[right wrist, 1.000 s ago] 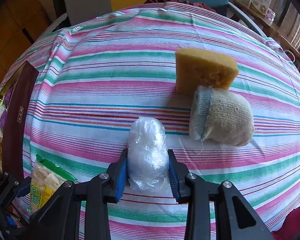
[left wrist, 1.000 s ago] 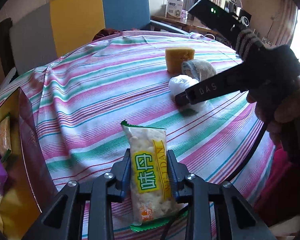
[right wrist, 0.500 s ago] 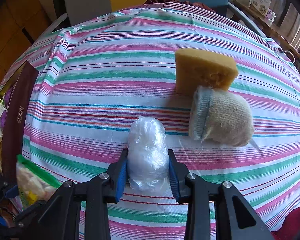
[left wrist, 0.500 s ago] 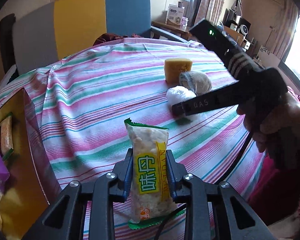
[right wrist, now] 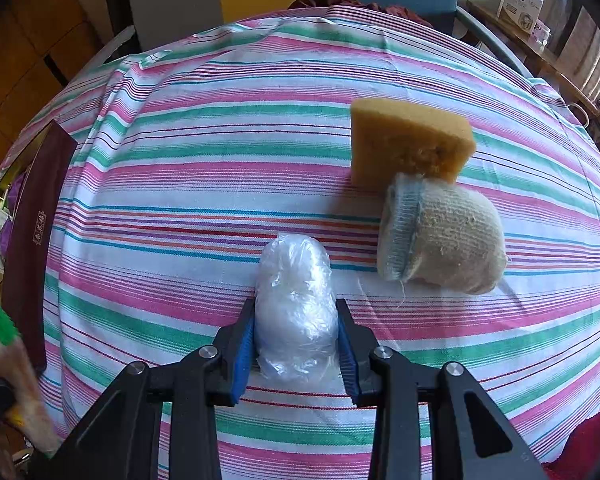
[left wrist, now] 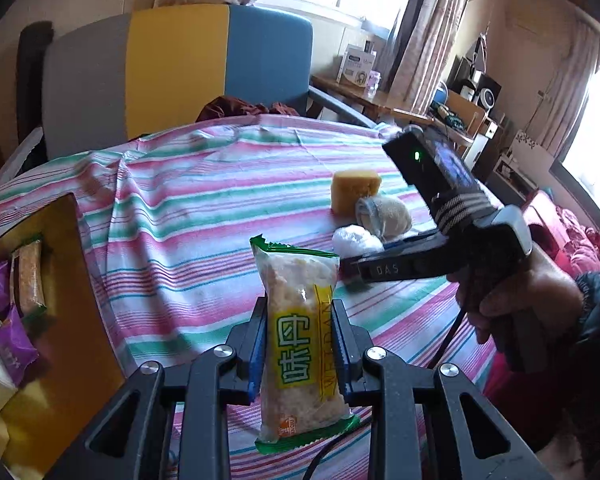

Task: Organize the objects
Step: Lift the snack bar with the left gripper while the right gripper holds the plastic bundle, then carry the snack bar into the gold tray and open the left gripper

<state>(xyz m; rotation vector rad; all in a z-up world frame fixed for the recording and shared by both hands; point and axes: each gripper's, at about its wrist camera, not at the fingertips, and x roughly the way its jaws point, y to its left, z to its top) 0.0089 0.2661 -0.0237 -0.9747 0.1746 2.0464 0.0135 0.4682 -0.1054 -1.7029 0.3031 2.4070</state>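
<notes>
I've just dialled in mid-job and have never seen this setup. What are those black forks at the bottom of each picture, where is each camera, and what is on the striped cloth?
There is no robot here. A person holds one hand-held gripper in each hand, and a small camera on each looks forward along its two fingers, so the black forks are the fingers themselves.

In the left wrist view, the left hand-held gripper is shut on a snack packet with a green edge. An open box of snacks sits to the left.

In the right wrist view, the right hand-held gripper is shut on a clear plastic bundle. Beyond it on the striped tablecloth lie a yellow sponge and a knitted glove, touching each other.
</notes>
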